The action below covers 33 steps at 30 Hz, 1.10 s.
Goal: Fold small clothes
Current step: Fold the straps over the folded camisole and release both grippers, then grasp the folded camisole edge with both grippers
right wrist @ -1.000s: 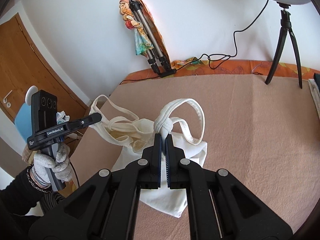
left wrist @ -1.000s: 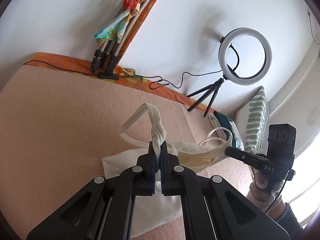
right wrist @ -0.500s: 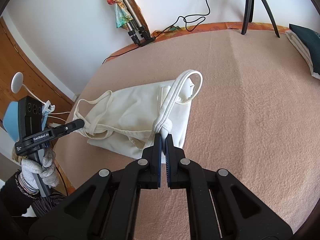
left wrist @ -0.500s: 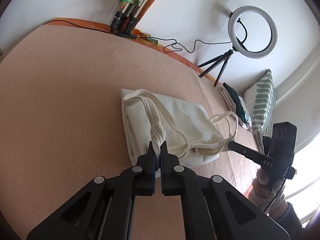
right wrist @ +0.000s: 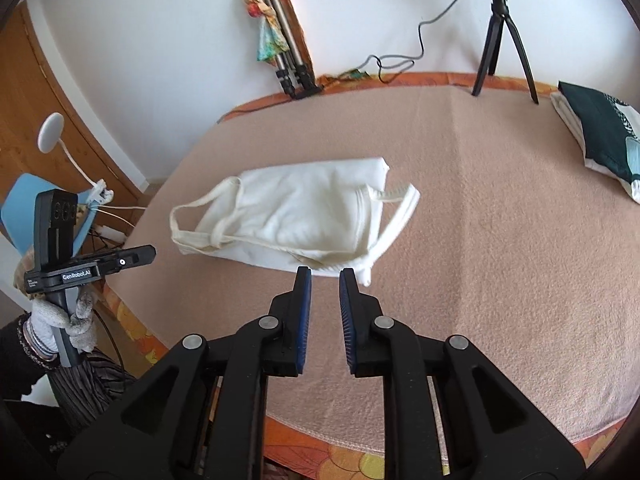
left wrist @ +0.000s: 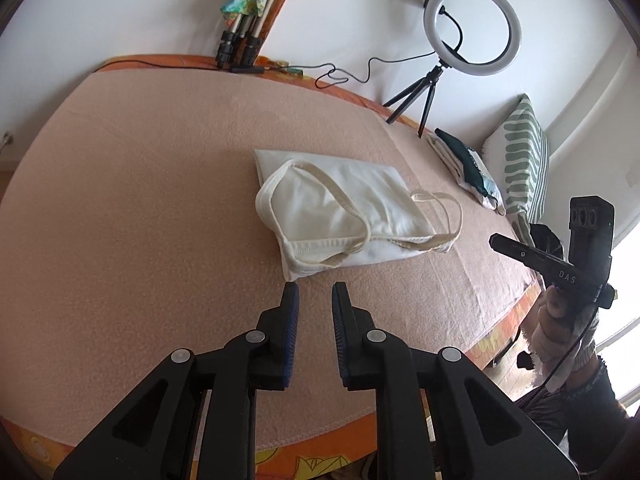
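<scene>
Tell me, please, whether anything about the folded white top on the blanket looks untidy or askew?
Yes. The white top lies folded, but its straps are loose: one strap loops past the fold's edge onto the blanket, another sticks out the opposite side.

At the top right of your left view a ring light point(left wrist: 472, 24) stands on its tripod. A folded tripod point(right wrist: 286, 60) leans on the wall at top centre. A striped pillow point(left wrist: 520, 164) sits right; a wooden door point(right wrist: 36, 112) left.
</scene>
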Available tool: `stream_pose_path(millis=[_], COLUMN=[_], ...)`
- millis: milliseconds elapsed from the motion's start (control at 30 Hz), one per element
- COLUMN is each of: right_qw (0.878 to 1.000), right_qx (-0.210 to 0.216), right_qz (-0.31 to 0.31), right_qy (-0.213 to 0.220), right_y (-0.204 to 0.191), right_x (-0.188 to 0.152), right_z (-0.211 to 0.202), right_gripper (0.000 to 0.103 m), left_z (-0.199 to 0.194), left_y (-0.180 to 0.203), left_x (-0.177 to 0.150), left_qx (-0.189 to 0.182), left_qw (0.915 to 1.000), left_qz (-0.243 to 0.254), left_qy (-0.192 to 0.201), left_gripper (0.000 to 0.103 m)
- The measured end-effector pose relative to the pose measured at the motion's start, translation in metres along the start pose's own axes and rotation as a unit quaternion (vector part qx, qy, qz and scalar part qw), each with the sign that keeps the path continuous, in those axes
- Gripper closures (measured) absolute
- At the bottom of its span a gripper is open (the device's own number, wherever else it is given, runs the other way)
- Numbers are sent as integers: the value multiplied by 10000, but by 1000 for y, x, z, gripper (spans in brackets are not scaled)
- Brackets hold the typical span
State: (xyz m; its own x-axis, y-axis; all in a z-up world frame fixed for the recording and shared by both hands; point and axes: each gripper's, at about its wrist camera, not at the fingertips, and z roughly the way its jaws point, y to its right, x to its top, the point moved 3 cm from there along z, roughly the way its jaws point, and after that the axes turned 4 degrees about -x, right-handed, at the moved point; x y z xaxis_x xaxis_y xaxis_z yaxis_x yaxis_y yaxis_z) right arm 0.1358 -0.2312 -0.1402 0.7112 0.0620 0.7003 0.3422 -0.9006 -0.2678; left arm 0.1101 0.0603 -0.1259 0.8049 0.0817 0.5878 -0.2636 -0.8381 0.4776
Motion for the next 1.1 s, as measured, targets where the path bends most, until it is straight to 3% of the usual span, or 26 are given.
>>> stream_pose_path(millis=[67,233,467,633,700,800,867,933,967,1033,1100], right_qw=[9997,9996,9979,9911,9898,9913,9938,9951,9948,9921,9869], right_qx=[-45,-261,-407,-736,-625,-516,-313,-126,-75,112,268], right_qz=[-134,-61,49,-21,-23,52,274,557,717,1067,1434], right_qy=[199,-39,-494,-1113,-1280,-1212,-1034,-812,-716,-653,-685], right_y=[-9,-13,-6,-5,-8,-12,-8,1,7,18,30], right_x=[9,21,18,-6,-15,-18,-16,-11,-9,-6,-6], right_z=[-1,41,79,91,90,78,69,61,58,58,62], right_gripper=[88,88,88,88,88,87,77,50,47,47,46], left_z=[-1,27,80,81,75,62,50,41,37,29,27], left_y=[6,12,4,-1,2,7,10,9,8,6,2], left_x=[12,38,20,-2,-6,-8,-5,5,11,26,43], left_qx=[47,96,289,320,268,121,25,-46,-127,-192,-186], left_qw=[9998,9994,9977,9951,9945,9938,9945,9959,9966,9982,9993], left_qz=[145,181,341,440,490,534,531,456,396,307,182], left_qy=[163,287,-514,-823,-890,-971,-899,-786,-718,-479,-254], left_gripper=[88,88,88,88,88,88,88,85,81,59,53])
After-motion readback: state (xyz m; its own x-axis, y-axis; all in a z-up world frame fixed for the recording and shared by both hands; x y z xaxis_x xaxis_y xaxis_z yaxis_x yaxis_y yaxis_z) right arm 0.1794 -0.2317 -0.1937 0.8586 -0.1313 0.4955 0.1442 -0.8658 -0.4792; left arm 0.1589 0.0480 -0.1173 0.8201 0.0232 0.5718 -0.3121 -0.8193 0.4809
